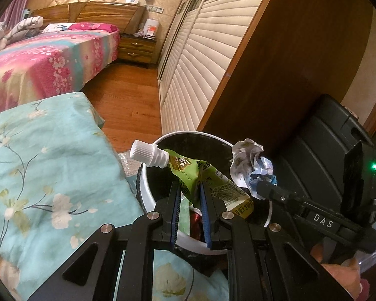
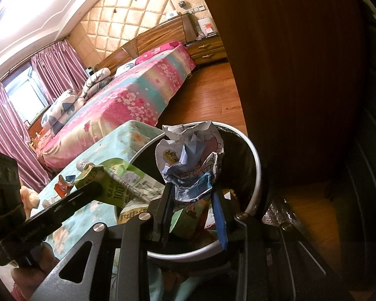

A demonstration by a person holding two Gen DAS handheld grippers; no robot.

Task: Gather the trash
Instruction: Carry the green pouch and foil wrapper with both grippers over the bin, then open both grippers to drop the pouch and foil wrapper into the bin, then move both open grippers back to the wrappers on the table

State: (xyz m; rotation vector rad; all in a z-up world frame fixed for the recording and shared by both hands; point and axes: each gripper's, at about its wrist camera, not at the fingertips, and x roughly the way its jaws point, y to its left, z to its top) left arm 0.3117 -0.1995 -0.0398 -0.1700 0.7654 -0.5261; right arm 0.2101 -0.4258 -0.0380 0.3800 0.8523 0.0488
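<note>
A green drink pouch point(image 1: 188, 168) with a white screw cap hangs over the white-rimmed bin point(image 1: 148, 190), and my left gripper point(image 1: 191, 188) is shut on its crumpled middle. To its right, a ball of crumpled printed paper point(image 1: 248, 163) is pinched in my right gripper, also above the bin. In the right wrist view the paper ball point(image 2: 193, 160) fills the right gripper point(image 2: 191, 193), which is shut on it over the bin point(image 2: 257, 173). The green pouch point(image 2: 127, 183) and the left gripper's black arm show at the left. Other wrappers lie inside the bin.
A low table under a teal flowered cloth point(image 1: 42, 165) stands left of the bin, with small wrappers point(image 2: 64, 186) lying on it. A dark wooden panel point(image 1: 288, 62) and a black case point(image 1: 325, 150) stand behind and right of the bin. A bed point(image 1: 37, 62) lies beyond.
</note>
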